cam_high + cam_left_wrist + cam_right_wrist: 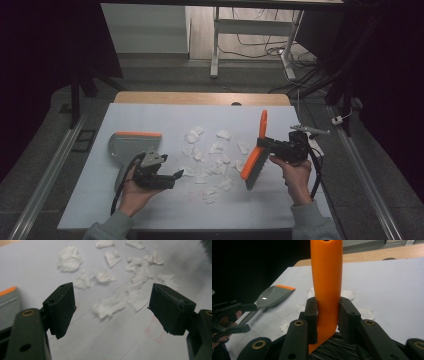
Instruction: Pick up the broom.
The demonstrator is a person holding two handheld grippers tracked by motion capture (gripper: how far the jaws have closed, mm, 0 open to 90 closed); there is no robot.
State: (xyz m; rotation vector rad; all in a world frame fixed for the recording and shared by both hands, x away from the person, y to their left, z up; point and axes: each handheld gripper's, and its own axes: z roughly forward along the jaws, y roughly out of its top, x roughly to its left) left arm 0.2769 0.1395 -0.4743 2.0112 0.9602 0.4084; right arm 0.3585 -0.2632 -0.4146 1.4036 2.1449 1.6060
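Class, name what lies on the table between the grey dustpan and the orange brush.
Scattered white paper scraps lie between the dustpan and the brush, along with the open left gripper, seen in the high view.

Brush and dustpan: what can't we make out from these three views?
- Brush bristles: right gripper view, mostly hidden behind the right gripper.
- Dustpan handle: high view, covered by the left gripper and hand.
- Dustpan: left gripper view, cut off by the left edge.

Left gripper (111, 312) jaws apart (right gripper (327, 317) clamped)
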